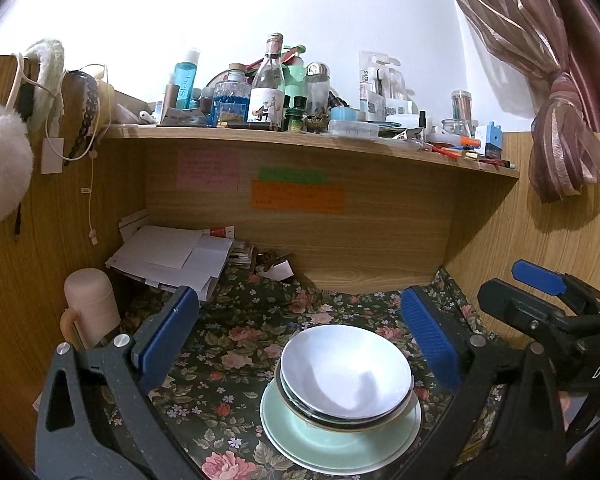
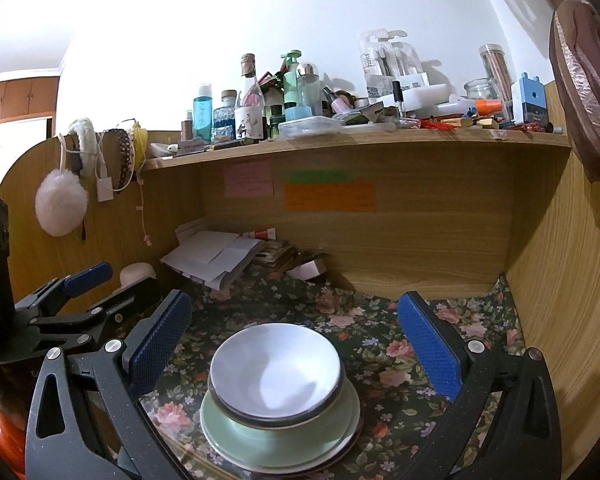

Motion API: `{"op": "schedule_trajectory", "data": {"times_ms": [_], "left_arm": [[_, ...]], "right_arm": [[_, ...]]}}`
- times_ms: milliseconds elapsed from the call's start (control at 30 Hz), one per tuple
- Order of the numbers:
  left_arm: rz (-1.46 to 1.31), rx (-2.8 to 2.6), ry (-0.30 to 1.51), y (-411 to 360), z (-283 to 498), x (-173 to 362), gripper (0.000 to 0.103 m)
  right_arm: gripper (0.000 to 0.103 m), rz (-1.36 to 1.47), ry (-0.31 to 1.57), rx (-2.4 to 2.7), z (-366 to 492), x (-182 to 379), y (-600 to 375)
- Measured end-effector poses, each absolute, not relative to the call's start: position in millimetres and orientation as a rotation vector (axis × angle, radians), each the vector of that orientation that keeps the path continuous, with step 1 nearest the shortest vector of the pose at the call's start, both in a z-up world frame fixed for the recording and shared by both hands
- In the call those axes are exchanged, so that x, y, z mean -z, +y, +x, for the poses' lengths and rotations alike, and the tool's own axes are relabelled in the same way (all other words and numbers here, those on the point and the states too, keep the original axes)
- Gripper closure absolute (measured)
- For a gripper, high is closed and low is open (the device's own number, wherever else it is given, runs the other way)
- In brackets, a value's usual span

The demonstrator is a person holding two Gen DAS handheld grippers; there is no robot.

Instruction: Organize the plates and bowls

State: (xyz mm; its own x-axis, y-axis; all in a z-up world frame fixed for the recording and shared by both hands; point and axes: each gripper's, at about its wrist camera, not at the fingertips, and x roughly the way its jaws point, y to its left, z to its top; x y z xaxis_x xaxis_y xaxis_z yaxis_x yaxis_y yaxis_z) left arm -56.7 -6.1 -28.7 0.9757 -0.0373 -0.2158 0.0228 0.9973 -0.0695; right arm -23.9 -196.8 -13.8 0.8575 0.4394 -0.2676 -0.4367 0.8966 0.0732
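Bowls stacked on plates, both claws wide open and empty.

The white bowl [image 1: 346, 372] sits on top of nested bowls, which rest on a green plate [image 1: 340, 436] over a white plate on the floral cloth [image 1: 236, 344]. The left gripper [image 1: 300, 336] and right gripper [image 2: 294, 340] each hover spread wide above the stack, gripping nothing. A cluttered shelf [image 1: 308, 140] spans the wooden desk behind.

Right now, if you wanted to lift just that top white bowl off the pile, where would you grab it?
Probably by the rim of the white bowl, one finger inside and one outside, coming from above on the near side. It sits upright and nested in the stack on the green plate, so its walls are mostly hidden; only the rim stands free.
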Motion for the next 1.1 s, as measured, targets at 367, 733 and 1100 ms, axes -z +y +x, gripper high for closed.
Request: {"op": "schedule_trajectory", "data": {"times_ms": [367,733,1100], "left_arm": [[-0.07,0.027,0.218,-6.5,-56.9,29.3,0.0],[-0.076,0.02,0.215,-8.4,-54.5,29.1,0.0],[-0.071,0.021,0.211,-7.0,-55.7,27.8,0.0]], "right_arm": [[0.0,0.005,0.282,-0.464,-22.1,14.7,-196.6],[0.0,0.011,0.283,-0.476,-21.2,15.1,-197.4],[0.0,0.017,0.285,-0.481,-19.8,15.0,-199.4]]}}
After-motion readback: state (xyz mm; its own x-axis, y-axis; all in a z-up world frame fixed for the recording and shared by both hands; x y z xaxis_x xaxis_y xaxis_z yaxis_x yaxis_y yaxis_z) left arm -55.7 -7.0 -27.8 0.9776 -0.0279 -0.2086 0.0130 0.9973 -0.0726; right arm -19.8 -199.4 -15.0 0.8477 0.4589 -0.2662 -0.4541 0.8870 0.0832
